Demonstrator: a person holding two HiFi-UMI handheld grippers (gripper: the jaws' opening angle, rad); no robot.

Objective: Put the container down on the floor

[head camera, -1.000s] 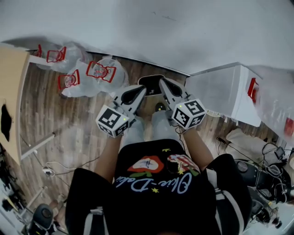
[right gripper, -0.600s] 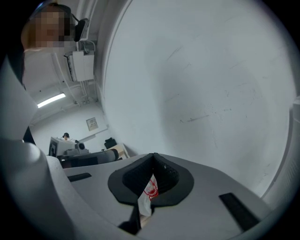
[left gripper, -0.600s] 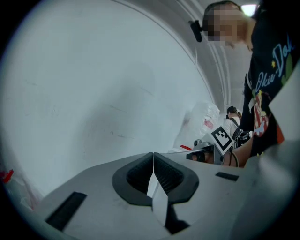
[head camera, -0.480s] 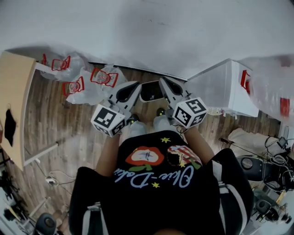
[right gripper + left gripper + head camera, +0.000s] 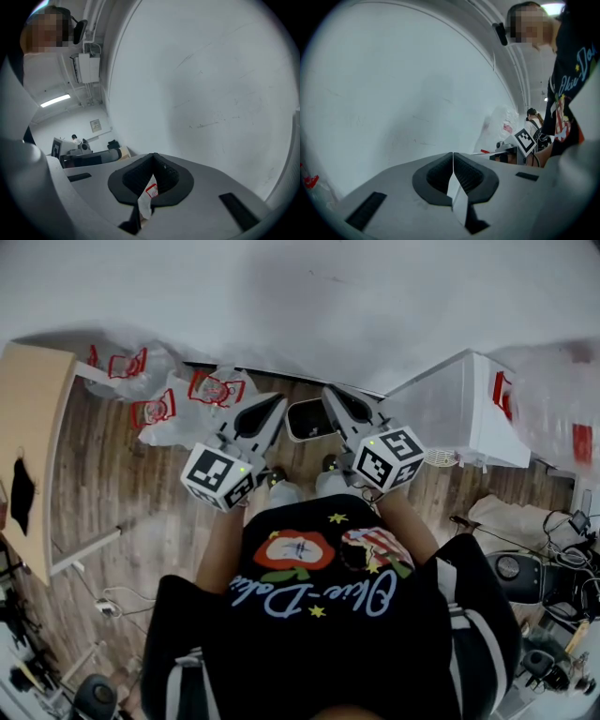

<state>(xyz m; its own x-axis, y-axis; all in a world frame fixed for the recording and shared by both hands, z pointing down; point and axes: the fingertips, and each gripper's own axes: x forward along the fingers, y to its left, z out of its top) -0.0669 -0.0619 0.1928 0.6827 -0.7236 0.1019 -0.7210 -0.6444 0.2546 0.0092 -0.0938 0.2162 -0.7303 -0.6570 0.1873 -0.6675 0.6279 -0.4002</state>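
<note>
First, tabletop [image 5: 28, 427]: a tan wooden slab is seen at the far left edge of the head view, beside the plank floor [image 5: 94, 502].
Plastic bags [image 5: 178, 399]: clear bags with red print are heaped on the floor at the foot of the white wall [image 5: 328, 306], left of the grippers.
Left gripper [image 5: 274, 406] [image 5: 453, 159]: it is held nearly level toward the wall. Its jaws are closed together on a thin whitish edge [image 5: 457, 194], pinched between the ribbed pads.
Container [image 5: 309, 420]: a dark-rimmed, rounded-rectangular container with a pale inside is seen between the two gripper tips. It is met by one tip at its left side and one at its right, just beyond the person's shoes [image 5: 278, 482]. Whether it touches the floor cannot be told from above.
Right gripper [image 5: 333, 397] [image 5: 153, 159]: it is also held nearly level. Its jaws are closed on a thin whitish strip [image 5: 146, 199] bearing a small red-outlined mark.
White box [image 5: 450, 423]: it is placed on the floor against the wall, right of the grippers.
Cables [image 5: 553, 559]: dark gear and cords are piled at the far right.
</note>
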